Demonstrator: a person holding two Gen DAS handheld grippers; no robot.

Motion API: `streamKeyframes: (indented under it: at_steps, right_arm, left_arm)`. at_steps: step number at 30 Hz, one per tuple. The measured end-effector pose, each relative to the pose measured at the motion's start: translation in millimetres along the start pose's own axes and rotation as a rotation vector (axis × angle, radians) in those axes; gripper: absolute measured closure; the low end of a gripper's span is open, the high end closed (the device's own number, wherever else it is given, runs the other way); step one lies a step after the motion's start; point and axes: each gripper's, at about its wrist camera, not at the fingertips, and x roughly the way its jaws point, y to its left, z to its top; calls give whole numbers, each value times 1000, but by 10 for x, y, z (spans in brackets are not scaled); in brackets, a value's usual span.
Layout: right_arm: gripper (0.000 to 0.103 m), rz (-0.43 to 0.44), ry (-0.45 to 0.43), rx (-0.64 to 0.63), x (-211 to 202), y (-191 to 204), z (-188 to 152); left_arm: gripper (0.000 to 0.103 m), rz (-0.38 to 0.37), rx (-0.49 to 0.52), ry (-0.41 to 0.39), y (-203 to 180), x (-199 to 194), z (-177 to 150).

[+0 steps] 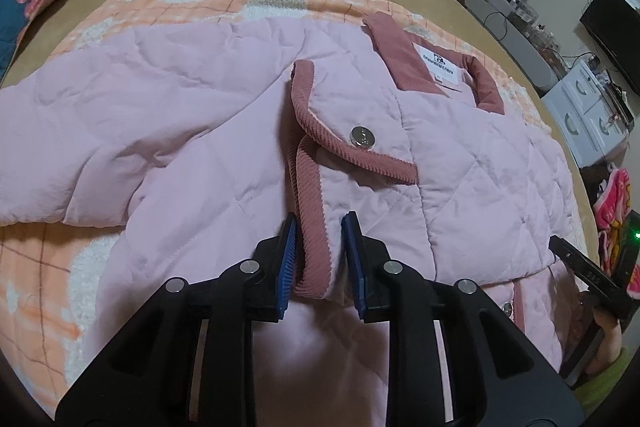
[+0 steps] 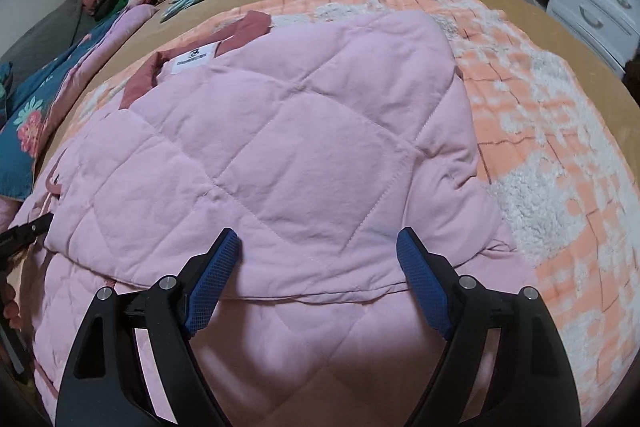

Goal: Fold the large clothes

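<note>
In the left wrist view, the pink quilted jacket (image 1: pixel 224 115) is spread on an orange checked blanket (image 1: pixel 48 291); its ribbed placket edge (image 1: pixel 316 247) lies between the left gripper (image 1: pixel 319 227), whose narrowly parted pads seem not to press it. In the right wrist view, the right gripper (image 2: pixel 318 247) is held wide, released, over the jacket's folded panel (image 2: pixel 304 147).
</note>
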Motion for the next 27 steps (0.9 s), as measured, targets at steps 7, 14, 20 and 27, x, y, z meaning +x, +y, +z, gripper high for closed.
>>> streamKeyframes:
  at_steps: [7, 14, 20, 27]
  right_arm:
    - [18, 29, -49, 27, -281, 91, -16]
    - [5, 52, -133, 6, -635, 299, -153]
    - [4, 63, -185, -21, -868, 515, -219]
    - [4, 104, -199, -74, -1048, 876, -240]
  left_arm:
    - [61, 34, -20, -8, 11, -160, -43]
    - [9, 103, -27, -30, 60, -428, -126]
    - [9, 141, -77, -34, 239, -636, -200]
    - [9, 181, -113, -75, 413, -881, -245]
